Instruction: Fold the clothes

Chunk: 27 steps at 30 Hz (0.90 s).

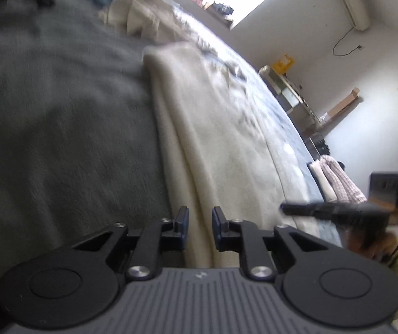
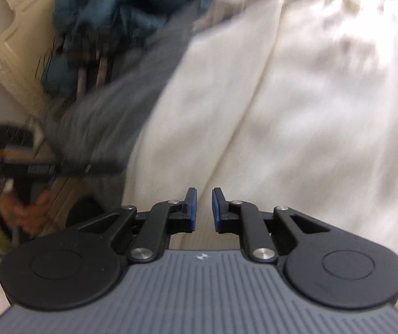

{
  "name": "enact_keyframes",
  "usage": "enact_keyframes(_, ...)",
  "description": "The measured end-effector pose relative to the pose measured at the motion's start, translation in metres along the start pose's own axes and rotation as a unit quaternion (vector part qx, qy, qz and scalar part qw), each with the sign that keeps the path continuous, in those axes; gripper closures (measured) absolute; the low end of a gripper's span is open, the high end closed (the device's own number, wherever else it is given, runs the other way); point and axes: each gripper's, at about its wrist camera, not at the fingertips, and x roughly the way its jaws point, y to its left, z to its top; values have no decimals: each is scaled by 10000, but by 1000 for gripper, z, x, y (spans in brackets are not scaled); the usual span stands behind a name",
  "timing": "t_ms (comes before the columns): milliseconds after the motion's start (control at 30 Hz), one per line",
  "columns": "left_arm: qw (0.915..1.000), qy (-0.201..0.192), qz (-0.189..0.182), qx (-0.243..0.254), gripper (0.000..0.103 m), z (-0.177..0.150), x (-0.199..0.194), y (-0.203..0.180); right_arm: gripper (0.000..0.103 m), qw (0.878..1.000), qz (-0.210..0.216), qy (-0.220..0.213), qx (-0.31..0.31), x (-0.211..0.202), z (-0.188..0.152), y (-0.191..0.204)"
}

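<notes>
Both grippers hover over the bed with nothing between their pads — the left gripper point(image 1: 200, 217) and the right gripper point(image 2: 204, 198) each have jaws a narrow gap apart. Below them a cream garment point(image 1: 215, 128) lies folded lengthwise beside a grey blanket point(image 1: 59, 111), teal clothes point(image 2: 121, 2) heaped farther off.

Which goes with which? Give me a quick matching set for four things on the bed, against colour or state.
Things:
1. long folded fleece garment
2. flat blanket under it
3. crumpled bundle by the headboard
4. left gripper

Colour or state:
A. teal blue
B. open, nothing between the fingers
C. cream white
D. grey

Pairs: 1-C, 2-D, 3-A, 4-B
</notes>
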Motion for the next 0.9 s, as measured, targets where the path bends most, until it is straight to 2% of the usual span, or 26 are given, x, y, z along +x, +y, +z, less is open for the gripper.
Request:
enact_keyframes(100, 9993, -300, -155, 140, 83, 19, 15, -11, 91, 9980, -158, -499, -368, 14, 34, 3)
enact_keyframes(200, 9975, -566, -301, 296, 80, 33, 42, -19, 91, 9958, -197, -759, -481, 51, 62, -2)
enact_keyframes(267, 9973, -580, -380, 253, 80, 40, 68, -22, 91, 9950, -394, -695, -605, 78, 68, -10)
enact_keyframes(333, 9982, -469, -343, 114, 80, 39, 88, -14, 94, 9919, -851, -273, -903, 104, 66, -20)
enact_keyframes(367, 9987, -388, -342, 23, 80, 35, 95, -6, 97, 9901, -950, -161, -1021, 112, 64, -25)
enact_keyframes(400, 9985, -391, -387, -18, 79, 31, 100, -1, 97, 9904, -878, -164, -1050, 109, 65, -28)
enact_keyframes(467, 9968, -578, -551, 15, 79, 23, 102, 4, 95, 9911, -898, -24, -979, 102, 82, -27)
enact_keyframes(567, 9937, -722, -846, -153, 79, 16, 103, 16, 95, 9871, -939, -333, -1251, 109, 122, -22)
enact_keyframes(667, 9924, -763, -948, -194, 85, 13, 103, 22, 95, 9791, -1111, -613, -1590, 144, 165, -24)
enact_keyframes(733, 9926, -790, -925, -60, 85, 12, 103, 20, 95, 9759, -1207, -683, -1683, 171, 187, -36)
enact_keyframes(800, 9930, -824, -822, 188, 85, 10, 103, 15, 96, 9715, -1552, -664, -1666, 203, 206, -56)
enact_keyframes(867, 9928, -854, -707, 444, 84, 9, 102, 10, 97, 9708, -1848, -626, -1394, 229, 224, -83)
enact_keyframes(900, 9926, -861, -682, 511, 83, 8, 101, 8, 97, 9728, -1835, -723, -1214, 230, 231, -94)
